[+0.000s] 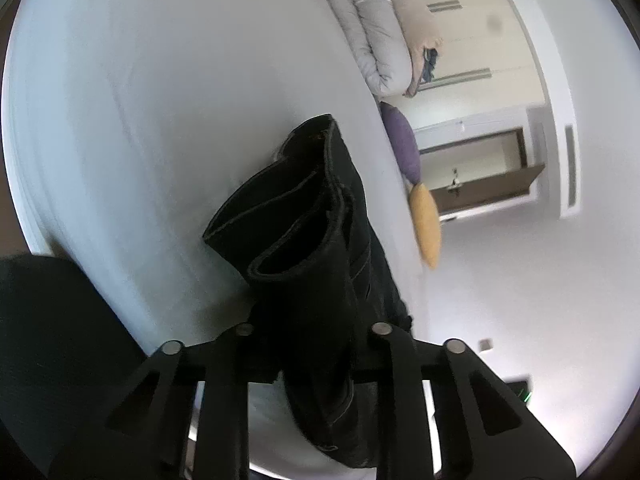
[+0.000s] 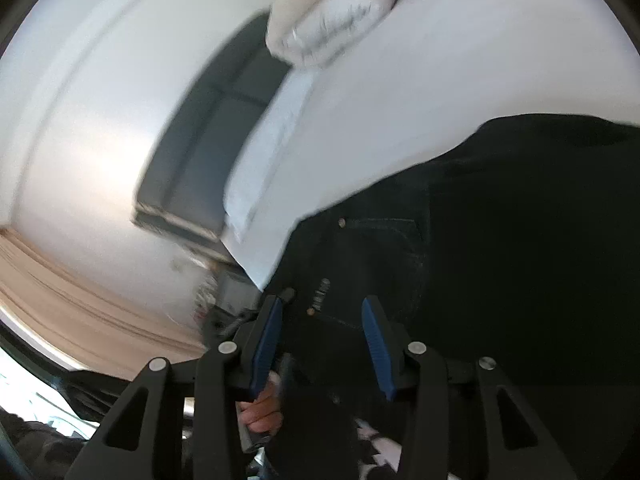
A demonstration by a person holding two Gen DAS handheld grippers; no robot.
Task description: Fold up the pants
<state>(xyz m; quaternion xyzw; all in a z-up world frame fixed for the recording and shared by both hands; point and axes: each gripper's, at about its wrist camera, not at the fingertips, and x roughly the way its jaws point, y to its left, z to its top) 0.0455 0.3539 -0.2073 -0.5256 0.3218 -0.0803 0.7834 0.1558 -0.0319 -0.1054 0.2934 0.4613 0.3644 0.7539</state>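
Observation:
The pants are black jeans. In the left wrist view my left gripper (image 1: 316,340) is shut on a bunch of their fabric (image 1: 304,240), which stands up in front of it with the leg hems showing open over the white bed (image 1: 160,120). In the right wrist view the pants (image 2: 480,240) fill the right and lower part, with a pocket and rivets in sight. My right gripper (image 2: 324,320) is open, its blue pads (image 2: 268,340) on either side of the waist area, not closed on it.
A rolled pale duvet (image 1: 372,32), a purple pillow (image 1: 400,140) and a yellow pillow (image 1: 426,224) lie along the far side of the bed. A wardrobe (image 1: 480,40) and white wall stand beyond. A dark window or frame (image 2: 208,152) shows left in the right wrist view.

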